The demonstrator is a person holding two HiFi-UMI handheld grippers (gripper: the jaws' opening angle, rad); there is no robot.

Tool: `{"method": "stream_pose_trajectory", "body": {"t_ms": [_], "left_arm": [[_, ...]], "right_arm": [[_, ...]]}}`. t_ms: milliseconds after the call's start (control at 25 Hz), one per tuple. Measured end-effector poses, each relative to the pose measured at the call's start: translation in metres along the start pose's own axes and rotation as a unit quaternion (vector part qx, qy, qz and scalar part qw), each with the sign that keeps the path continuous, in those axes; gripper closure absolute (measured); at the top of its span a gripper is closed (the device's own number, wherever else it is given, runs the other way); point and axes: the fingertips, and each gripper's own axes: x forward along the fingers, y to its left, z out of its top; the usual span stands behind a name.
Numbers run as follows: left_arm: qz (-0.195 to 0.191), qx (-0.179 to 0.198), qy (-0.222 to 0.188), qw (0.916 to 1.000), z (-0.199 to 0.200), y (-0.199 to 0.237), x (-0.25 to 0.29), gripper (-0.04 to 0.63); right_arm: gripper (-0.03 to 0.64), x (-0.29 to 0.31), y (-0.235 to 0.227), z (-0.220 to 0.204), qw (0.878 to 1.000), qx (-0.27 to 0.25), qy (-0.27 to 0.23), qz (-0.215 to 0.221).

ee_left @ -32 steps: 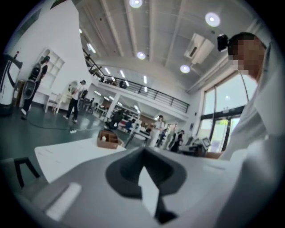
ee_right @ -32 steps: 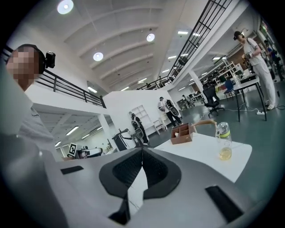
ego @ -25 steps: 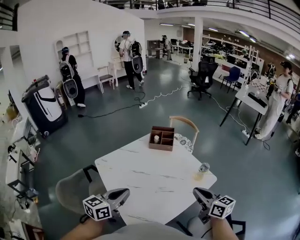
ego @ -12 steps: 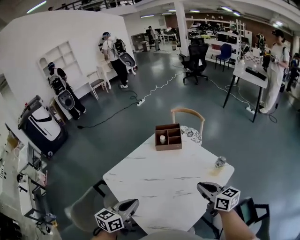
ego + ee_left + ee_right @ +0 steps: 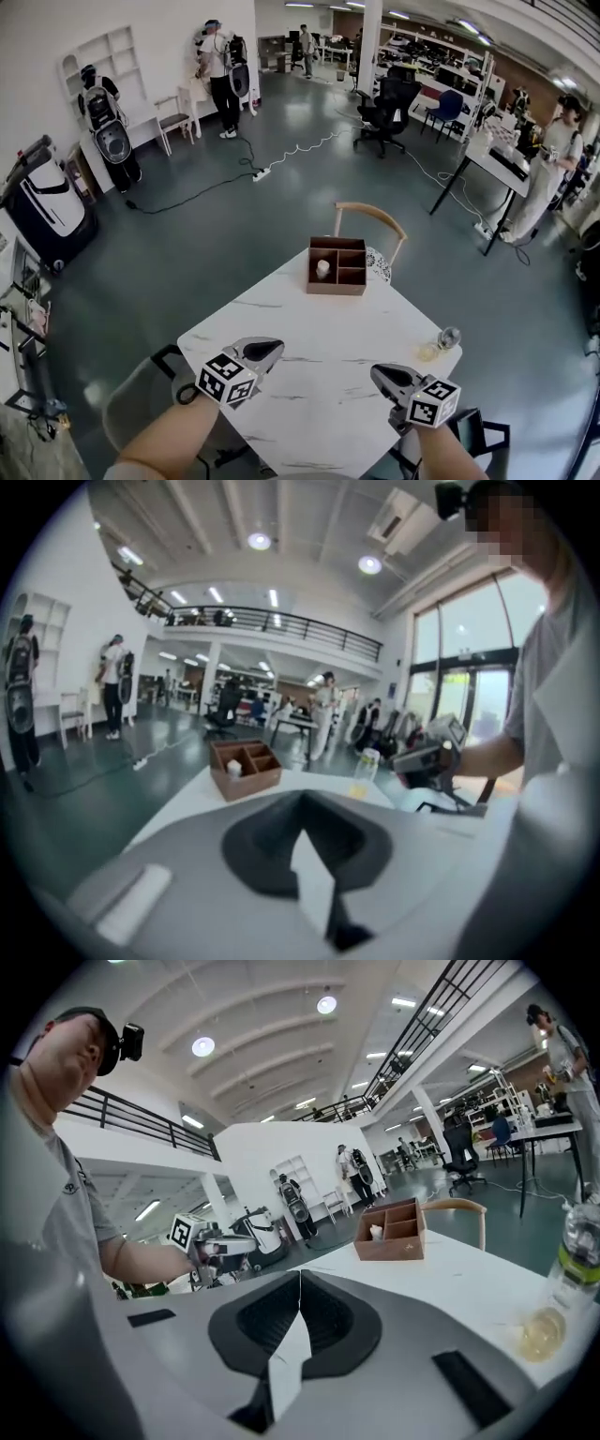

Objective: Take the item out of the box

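Left hand-held gripper [image 5: 273,347] and right hand-held gripper [image 5: 377,373], jaws pressed together on nothing, hover over the white counter's [image 5: 319,394] near edge, the brown box [image 5: 336,286] well ahead between them, the small white item [image 5: 322,268] in a left-side compartment.

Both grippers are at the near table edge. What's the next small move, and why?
Probably carry the left gripper forward across the white marble table toward the brown wooden divided box, opening it on the way. Both it and the right gripper are shut, empty and far short of the small white item in the box's left compartment.
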Motion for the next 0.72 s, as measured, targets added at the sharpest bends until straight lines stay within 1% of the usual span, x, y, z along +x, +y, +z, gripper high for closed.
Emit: {"method": "stream_pose_trajectory", "body": {"t_ms": [160,320,440,520,600,720], "left_arm": [[0.002,0.067,0.019,0.9975,0.027,0.023,0.044,0.590],[0.002,0.131,0.053,0.9900,0.044,0.050,0.090,0.525],[0.006,0.173,0.084,0.9813,0.046,0.069,0.124,0.490],[0.008,0.203,0.107,0.9734,0.044,0.080,0.147,0.470],[0.013,0.228,0.130,0.9648,0.042,0.091,0.167,0.454],[0.022,0.255,0.160,0.9535,0.042,0.111,0.195,0.433]], "right_arm": [[0.612,0.024,-0.022,0.023,1.000,-0.031,-0.002,0.003],[0.612,0.053,-0.042,0.051,0.998,-0.063,-0.010,0.007],[0.612,0.073,-0.058,0.063,0.996,-0.084,-0.013,0.000],[0.612,0.084,-0.068,0.067,0.996,-0.092,-0.016,-0.003],[0.612,0.094,-0.075,0.066,0.995,-0.094,-0.019,-0.003],[0.612,0.103,-0.079,0.060,0.996,-0.081,-0.025,0.004]]}}
